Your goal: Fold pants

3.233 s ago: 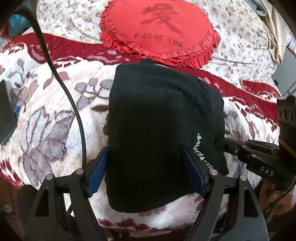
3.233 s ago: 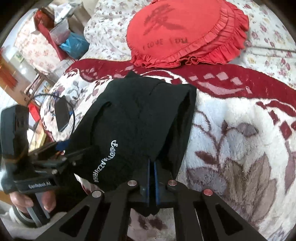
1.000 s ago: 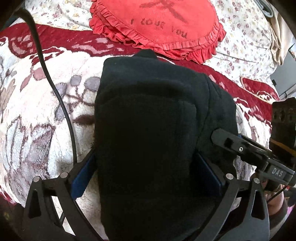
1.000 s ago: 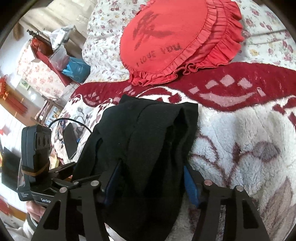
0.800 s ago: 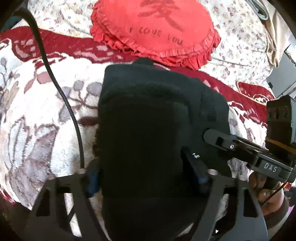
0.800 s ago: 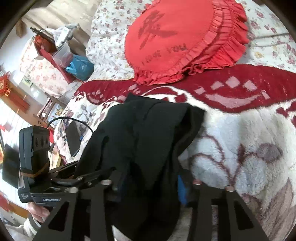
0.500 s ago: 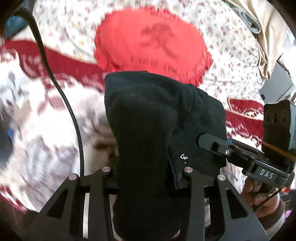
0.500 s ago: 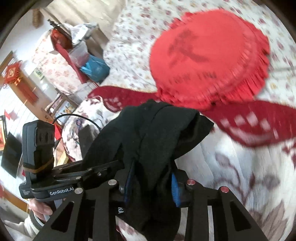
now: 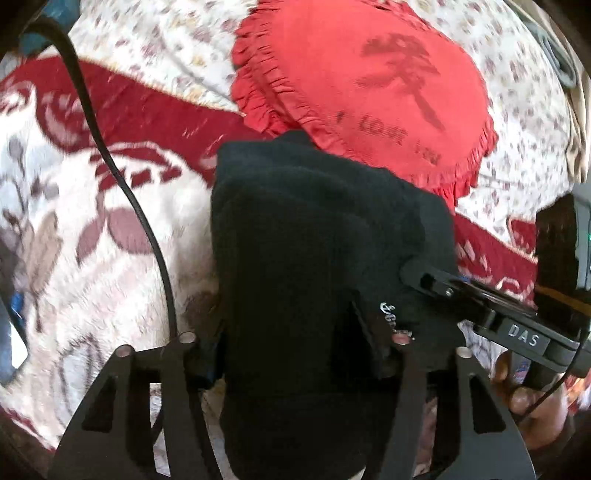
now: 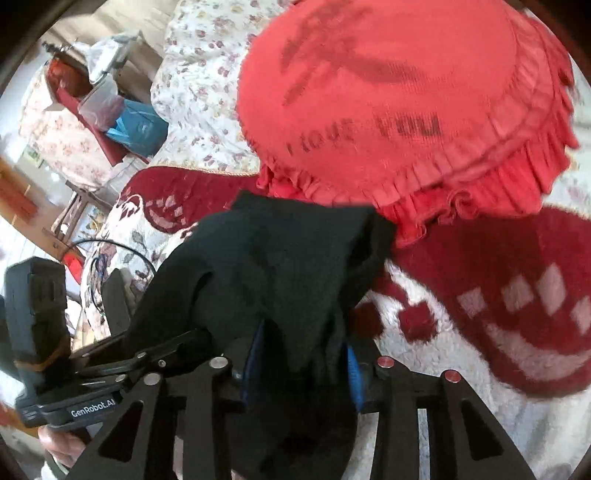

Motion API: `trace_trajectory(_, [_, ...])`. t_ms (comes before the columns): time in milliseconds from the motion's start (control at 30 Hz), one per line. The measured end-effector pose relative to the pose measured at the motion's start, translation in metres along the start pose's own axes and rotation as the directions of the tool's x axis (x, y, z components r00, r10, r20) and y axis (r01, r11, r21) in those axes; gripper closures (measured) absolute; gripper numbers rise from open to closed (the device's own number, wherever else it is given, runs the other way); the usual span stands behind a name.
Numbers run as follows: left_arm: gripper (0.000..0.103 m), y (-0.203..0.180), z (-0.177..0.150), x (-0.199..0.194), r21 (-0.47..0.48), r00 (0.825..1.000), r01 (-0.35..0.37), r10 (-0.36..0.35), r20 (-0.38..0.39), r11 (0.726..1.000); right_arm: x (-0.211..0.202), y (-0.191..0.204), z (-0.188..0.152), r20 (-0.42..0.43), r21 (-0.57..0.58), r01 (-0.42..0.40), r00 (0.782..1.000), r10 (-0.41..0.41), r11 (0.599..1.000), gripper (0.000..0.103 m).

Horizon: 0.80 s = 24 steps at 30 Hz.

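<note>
The black pants (image 9: 310,236) are a thick folded bundle with white lettering on one edge. My left gripper (image 9: 295,332) is shut on the bundle's near end, which fills the space between the jaws. My right gripper (image 10: 299,354) is shut on the bundle's other side (image 10: 280,266), its blue pads (image 10: 352,373) pressing the cloth. The bundle is held up, its far end close to the red ruffled cushion (image 9: 369,77). The right gripper also shows in the left wrist view (image 9: 424,277), gripping the bundle's right edge.
The red cushion (image 10: 399,96) lies on a floral sheet (image 9: 155,33) behind a red-and-white plush blanket (image 9: 92,240). A black cable (image 9: 122,177) runs across the blanket at left. Bags and furniture (image 10: 110,107) stand beyond the bed's left side.
Both grippers closed on the folded pants and lifted the bundle off the blanket, carrying it forward toward the red cushion.
</note>
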<state>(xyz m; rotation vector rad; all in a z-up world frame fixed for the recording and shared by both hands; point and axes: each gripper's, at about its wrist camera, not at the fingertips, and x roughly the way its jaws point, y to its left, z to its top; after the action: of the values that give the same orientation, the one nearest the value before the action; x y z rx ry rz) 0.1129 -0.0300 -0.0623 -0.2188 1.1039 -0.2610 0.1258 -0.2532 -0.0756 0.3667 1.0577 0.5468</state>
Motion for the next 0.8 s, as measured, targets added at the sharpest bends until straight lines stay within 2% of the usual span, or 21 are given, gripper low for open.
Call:
trace_trajectory(67, [0.038, 0.006, -0.002, -0.008, -0.027, 1.000, 0.015, -0.015, -0.006, 1.000, -0.008, 0.001, -0.002, 0.004, -0.012, 0.002, 1.000, -0.002, 1.000, 0.063])
trace_trajectory(133, [0.038, 0.009, -0.004, -0.020, -0.026, 1.000, -0.001, 0.001, 0.010, 1.000, -0.022, 0.006, -0.001, 0.020, -0.040, 0.042, 0.999, -0.041, 0.998, 0.064])
trace_trajectory(200, [0.038, 0.006, -0.006, -0.034, -0.004, 0.998, -0.049, 0.050, 0.041, 0.999, -0.035, 0.012, 0.001, 0.047, -0.062, 0.067, 0.997, -0.064, 0.996, 0.064])
trace_trajectory(300, [0.038, -0.002, -0.011, -0.049, 0.028, 0.991, -0.105, 0.102, 0.085, 0.994, -0.059, 0.025, 0.001, 0.089, -0.087, 0.021, 0.996, -0.013, 0.996, 0.064])
trace_trajectory(400, [0.038, -0.009, -0.014, -0.051, 0.052, 0.977, -0.178, 0.170, 0.125, 0.983, -0.066, 0.039, -0.002, 0.094, -0.127, 0.013, 0.996, -0.001, 0.992, 0.064])
trace_trajectory(633, [0.038, -0.015, -0.016, -0.028, 0.057, 0.972, -0.207, 0.199, 0.125, 0.977, -0.039, 0.048, -0.012, 0.033, -0.179, 0.050, 0.998, -0.045, 0.983, 0.064])
trace_trajectory(800, [0.038, -0.020, -0.015, -0.016, 0.050, 0.974, -0.200, 0.192, 0.124, 0.979, -0.013, 0.037, -0.022, -0.015, -0.231, 0.140, 0.989, -0.147, 0.963, 0.063])
